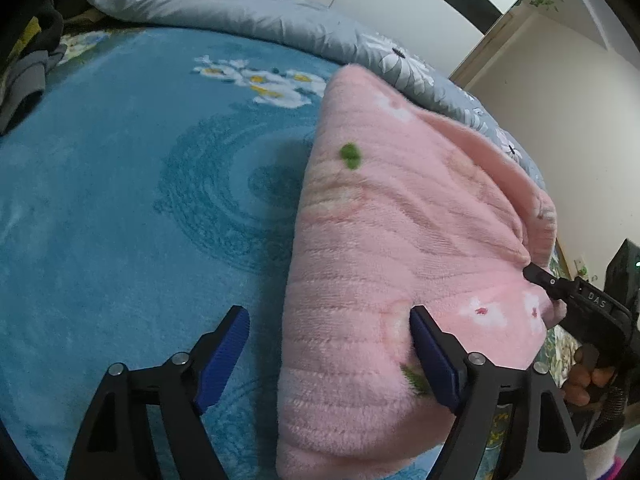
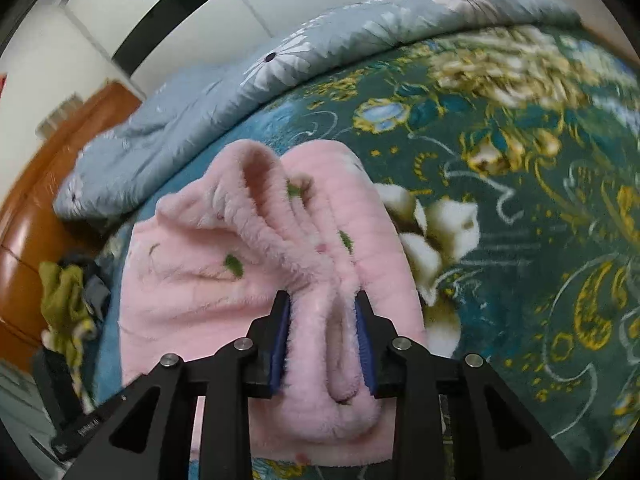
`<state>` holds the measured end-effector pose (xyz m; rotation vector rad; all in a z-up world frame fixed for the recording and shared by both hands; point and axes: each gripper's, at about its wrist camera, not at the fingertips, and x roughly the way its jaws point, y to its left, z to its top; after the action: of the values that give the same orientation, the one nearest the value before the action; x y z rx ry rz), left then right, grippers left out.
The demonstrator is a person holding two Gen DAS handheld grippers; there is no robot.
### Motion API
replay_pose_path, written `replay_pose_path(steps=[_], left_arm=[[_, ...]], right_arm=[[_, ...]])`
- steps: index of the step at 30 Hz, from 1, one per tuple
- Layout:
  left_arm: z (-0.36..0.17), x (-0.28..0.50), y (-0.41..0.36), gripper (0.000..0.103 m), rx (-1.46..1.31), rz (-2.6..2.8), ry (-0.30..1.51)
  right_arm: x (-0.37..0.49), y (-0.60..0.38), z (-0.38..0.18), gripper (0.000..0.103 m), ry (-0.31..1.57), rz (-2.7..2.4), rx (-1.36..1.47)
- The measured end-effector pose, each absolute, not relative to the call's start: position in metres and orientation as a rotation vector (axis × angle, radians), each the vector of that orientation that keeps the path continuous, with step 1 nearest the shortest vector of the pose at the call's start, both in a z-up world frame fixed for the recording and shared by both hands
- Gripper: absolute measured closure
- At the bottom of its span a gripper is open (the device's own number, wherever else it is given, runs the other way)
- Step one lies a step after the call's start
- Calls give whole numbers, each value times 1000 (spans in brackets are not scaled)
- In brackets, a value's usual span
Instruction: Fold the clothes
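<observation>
The fluffy pink fleece garment with small green leaf and white flower marks point(image 1: 384, 240) lay folded into a thick bundle on the blue plush bedspread with white daisies and a ripple pattern point(image 1: 120, 200), close to the crumpled grey floral quilt point(image 1: 248, 12) that ran along the far side of the bed. The left gripper point(image 1: 328, 344) stood wide open, its left blue-padded finger over the bare bedspread and its right finger pressed against the top of the pink bundle, gripping nothing. The right gripper point(image 2: 322, 336) was closed narrow on a bunched ridge of the pink fleece point(image 2: 320, 280), the cloth squeezed between both blue pads and puckering into deep folds ahead of them. In the left wrist view the right gripper's black body came in from the right edge at the garment's corner, with the person's fingers point(image 1: 588, 380) wrapped round its handle. Dark grey clothing point(image 1: 28, 72) lay at the bedspread's far left.
</observation>
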<state>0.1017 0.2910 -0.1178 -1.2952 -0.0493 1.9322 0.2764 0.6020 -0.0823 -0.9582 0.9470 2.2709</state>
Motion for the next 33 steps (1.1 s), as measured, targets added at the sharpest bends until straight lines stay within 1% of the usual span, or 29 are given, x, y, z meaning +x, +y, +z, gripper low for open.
replay_pose_path(steps=[3,4,7,9,12,15,19,21,27,33], left_arm=[[-103,103,281,20,-1228,1957,-35],[-98,101,275,20,-1205,1983,-32],[-85,97,263,20,-1161,2032,-77],[-79,97,264,20,-1135,2035,-92],[-69,105,280,20,-1083,2003,-45],[-67,120,296,20,-1035,1955,6],[-69,128,311,20,-1000,1946,51],[-77,126,316,20,-1039,1929,58],[-93,129,323,20,-1079,1923,99],[-102,127,327,20,-1106,1909,97]], right_arm=[[279,595,-65,56,847,2283,-954],[282,593,-59,50,809,2284,-948],[289,586,-37,49,673,2284,-930],[278,578,-20,49,583,2330,-940],[247,564,-3,49,457,2410,-986],[214,550,0,49,326,2486,-1062],[186,545,-11,49,181,2506,-1177],[183,556,-17,49,193,2478,-1189],[180,601,-43,49,407,2416,-1211],[178,613,-61,49,501,2383,-1232]])
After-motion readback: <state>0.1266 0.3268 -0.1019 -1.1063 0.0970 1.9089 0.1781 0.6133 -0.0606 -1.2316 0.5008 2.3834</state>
